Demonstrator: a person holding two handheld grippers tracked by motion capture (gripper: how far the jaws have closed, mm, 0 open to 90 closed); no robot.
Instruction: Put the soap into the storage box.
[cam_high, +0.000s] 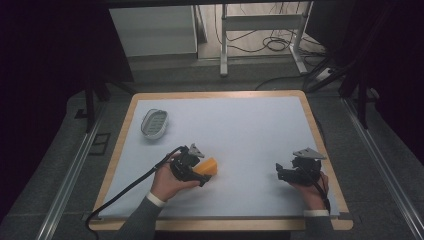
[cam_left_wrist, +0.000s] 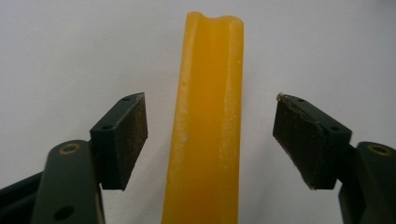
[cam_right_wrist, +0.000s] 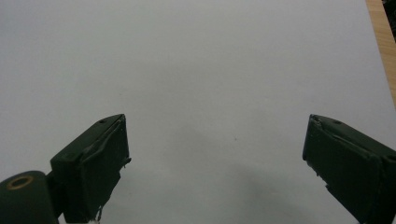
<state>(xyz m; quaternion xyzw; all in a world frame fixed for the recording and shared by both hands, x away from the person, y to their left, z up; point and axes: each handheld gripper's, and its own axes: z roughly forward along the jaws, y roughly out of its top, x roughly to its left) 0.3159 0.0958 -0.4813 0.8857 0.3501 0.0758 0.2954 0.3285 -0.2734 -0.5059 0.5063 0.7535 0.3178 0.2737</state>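
White table (cam_high: 250, 130) bears a glossy orange-yellow block (cam_left_wrist: 208, 126)

Quick tally of what's out here: one orange block (cam_high: 209, 166) (that same yellow-orange piece sits between the jaws in the left gripper view (cam_left_wrist: 208, 121)), one small wire basket (cam_high: 154, 123), and one worktop (cam_high: 260, 125) under a single pale blue sheet. Two hand-held grippers, the left hand-held gripper (cam_high: 203, 176) and the right hand-held gripper (cam_high: 281, 171), each with two black jaws, so four jaws total. Two hands on them, and one black cable (cam_high: 131, 186) trailing from the left one.
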